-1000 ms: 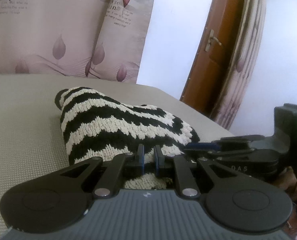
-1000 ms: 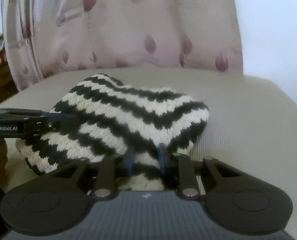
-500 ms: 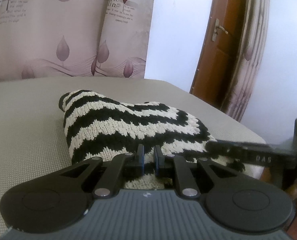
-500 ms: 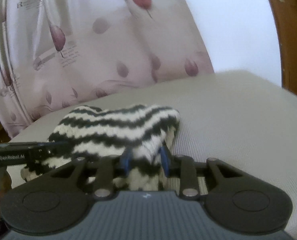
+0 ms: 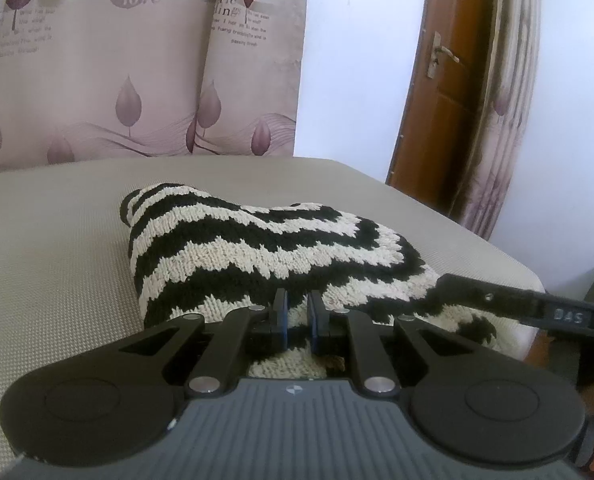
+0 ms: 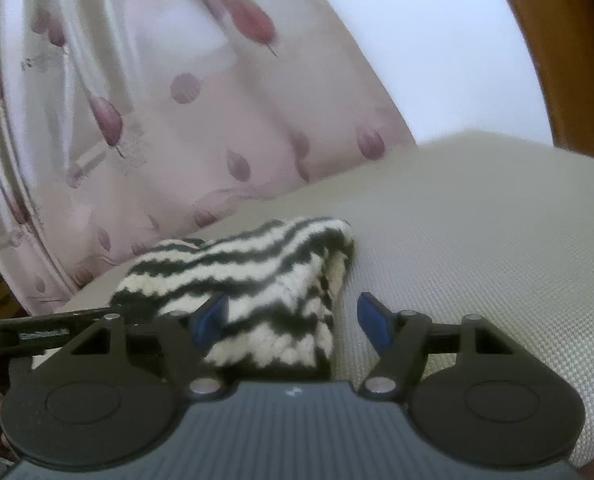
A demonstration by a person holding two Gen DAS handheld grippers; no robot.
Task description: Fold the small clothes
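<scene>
Your right tongs [image 6: 293,316] have sprung wide open since half a second ago, letting go of the striped knit garment [image 5: 265,256]; your left tongs [image 5: 297,314] stay clamped on its near hem. The garment lies on the grey cushion [image 5: 53,248], straight ahead of the left tongs and ahead-left between the right tongs' spread fingers. From the left tongs, its long axis runs forward and leftward, its narrow end pointing away toward the curtain [image 5: 137,64].

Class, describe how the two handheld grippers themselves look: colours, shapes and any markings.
The left gripper and right gripper match: black linkage arms with silver rivets, round black discs either side, a ribbed grey body with a small logo, blue finger pads. White lettering marks each gripper's side.
</scene>
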